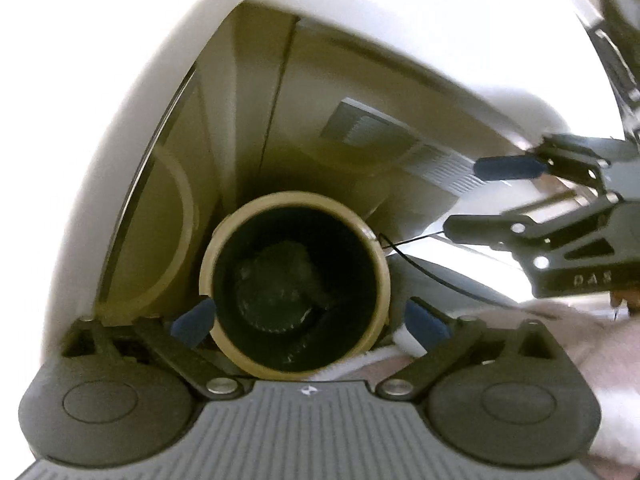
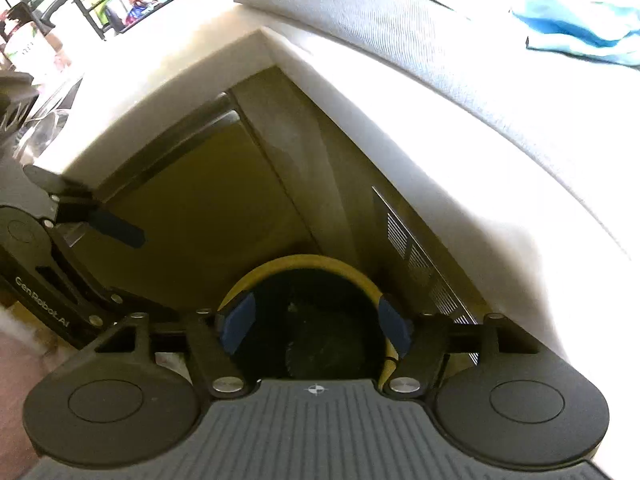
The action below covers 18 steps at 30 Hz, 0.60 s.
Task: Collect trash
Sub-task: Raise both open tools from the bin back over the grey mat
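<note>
both grippers, left (image 1: 308, 320) & right (image 2: 316, 320), open, empty, over bin (image 1: 224, 248).

One bin (image 1: 294, 286); two grippers (image 1: 308, 322); one blue cloth (image 2: 580, 28)

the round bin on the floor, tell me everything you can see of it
The round bin is a small cylinder seen from above, upright, with a tan rim that looks like plastic and a black inside, maybe a liner. Dark crumpled trash lies at the bottom. It stands on the floor against a beige cabinet front, under a white countertop. A thin black cord runs by its right rim. Both sets of jaws hang open above it; nothing visibly grips it.
</note>
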Tool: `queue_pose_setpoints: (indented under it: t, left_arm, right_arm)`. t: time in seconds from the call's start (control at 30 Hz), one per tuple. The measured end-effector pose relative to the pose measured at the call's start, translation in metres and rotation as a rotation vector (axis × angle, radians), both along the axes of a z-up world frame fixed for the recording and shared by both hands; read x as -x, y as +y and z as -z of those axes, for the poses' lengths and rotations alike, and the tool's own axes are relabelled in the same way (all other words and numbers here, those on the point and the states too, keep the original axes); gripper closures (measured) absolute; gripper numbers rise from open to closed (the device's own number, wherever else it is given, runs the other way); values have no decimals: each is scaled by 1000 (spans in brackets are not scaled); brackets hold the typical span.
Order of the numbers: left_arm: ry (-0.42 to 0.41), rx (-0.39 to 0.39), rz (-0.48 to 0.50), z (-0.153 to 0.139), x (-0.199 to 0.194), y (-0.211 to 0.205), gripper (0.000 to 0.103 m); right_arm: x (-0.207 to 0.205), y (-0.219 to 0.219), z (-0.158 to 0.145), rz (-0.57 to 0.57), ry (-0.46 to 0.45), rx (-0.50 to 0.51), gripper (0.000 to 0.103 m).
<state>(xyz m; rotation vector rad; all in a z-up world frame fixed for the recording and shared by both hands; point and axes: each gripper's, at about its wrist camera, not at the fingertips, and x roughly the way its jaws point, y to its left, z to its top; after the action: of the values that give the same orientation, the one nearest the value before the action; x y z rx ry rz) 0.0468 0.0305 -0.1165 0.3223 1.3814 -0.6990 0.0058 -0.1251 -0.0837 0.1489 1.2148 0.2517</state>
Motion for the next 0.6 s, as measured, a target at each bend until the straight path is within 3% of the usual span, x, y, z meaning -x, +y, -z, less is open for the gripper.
queue_pose_setpoints:
  t: [0.1, 0.27, 0.47, 0.6]
  left_arm:
    - [-53, 10, 37, -17, 5, -9, 0]
    - [-83, 57, 28, -50, 0, -4, 0]
    - [-131, 157, 16, -94, -3, -3, 0]
    - [-222, 196, 26, -122, 2, -10, 0]
  right_arm:
    - [-1, -3, -14, 0, 10, -9, 31]
    - [6, -23, -51, 17, -50, -89, 26]
    - [6, -46, -89, 143, -152, -183, 23]
    - [6, -58, -107, 231, -212, -220, 22]
